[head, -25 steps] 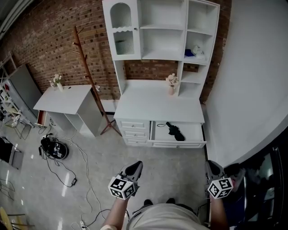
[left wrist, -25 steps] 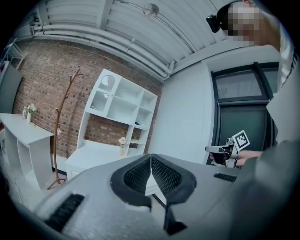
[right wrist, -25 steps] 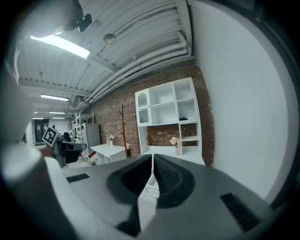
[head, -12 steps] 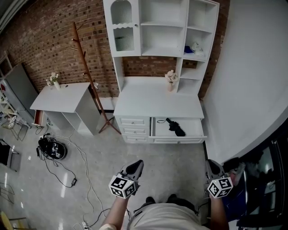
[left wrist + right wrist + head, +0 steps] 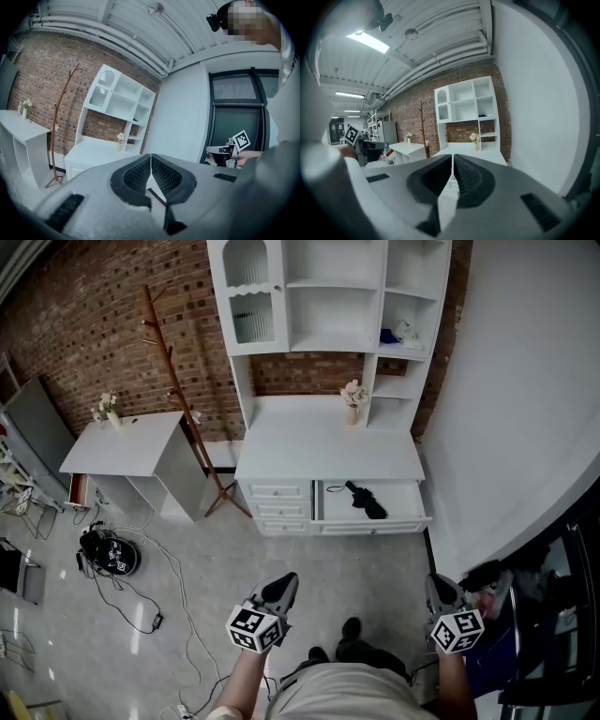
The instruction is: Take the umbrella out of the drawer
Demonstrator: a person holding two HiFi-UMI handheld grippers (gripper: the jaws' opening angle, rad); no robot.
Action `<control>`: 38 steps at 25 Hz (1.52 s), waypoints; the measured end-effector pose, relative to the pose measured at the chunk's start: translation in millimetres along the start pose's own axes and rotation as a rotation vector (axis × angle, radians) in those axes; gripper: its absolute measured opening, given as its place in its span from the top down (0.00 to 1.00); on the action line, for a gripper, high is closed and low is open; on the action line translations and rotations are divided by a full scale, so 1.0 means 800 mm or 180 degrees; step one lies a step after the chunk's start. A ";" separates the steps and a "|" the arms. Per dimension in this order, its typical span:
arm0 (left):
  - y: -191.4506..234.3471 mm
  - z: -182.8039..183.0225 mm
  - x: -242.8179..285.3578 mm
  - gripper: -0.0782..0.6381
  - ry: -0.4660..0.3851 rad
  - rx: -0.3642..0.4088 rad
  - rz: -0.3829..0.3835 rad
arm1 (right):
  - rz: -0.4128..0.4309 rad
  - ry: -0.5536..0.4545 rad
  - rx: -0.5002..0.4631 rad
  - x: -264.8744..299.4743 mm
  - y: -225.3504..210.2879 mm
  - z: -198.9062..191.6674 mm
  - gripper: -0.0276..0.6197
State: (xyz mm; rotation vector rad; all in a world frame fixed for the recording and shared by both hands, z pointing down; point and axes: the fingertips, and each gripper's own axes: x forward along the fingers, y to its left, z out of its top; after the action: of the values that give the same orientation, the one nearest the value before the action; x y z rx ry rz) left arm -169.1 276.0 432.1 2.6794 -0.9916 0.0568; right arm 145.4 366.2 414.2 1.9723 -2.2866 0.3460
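A folded black umbrella (image 5: pixel 364 501) lies in the open drawer (image 5: pixel 412 509) of the white desk unit (image 5: pixel 328 451), right of its small closed drawers. Both grippers hang well short of it, above the floor near the person's body. My left gripper (image 5: pixel 282 585) is shut with nothing between its pads (image 5: pixel 139 176). My right gripper (image 5: pixel 437 583) is shut too, empty, its jaws (image 5: pixel 452 164) pressed together and aimed at the desk unit (image 5: pixel 476 150). The umbrella is hidden in both gripper views.
A white hutch with shelves (image 5: pixel 328 296) stands on the desk, with a small flower vase (image 5: pixel 352 397). A wooden coat rack (image 5: pixel 178 399) and a white side table (image 5: pixel 127 446) stand to the left. Cables and a black bag (image 5: pixel 111 551) lie on the floor. A white wall (image 5: pixel 525 399) borders the right.
The desk unit and open drawer have drifted slightly up in the head view as the person steps. Both grippers keep their spots in the frame, still shut.
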 end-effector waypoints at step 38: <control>0.100 0.039 0.191 0.86 0.0126 -0.0041 0.0420 | 0.0623 0.0111 0.0018 0.260 -0.098 0.042 0.91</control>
State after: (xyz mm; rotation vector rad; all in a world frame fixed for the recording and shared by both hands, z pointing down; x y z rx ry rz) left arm -106.1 112.8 442.6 2.5876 -1.1510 0.1293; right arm 192.8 147.6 436.5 1.7336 -2.4644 0.4003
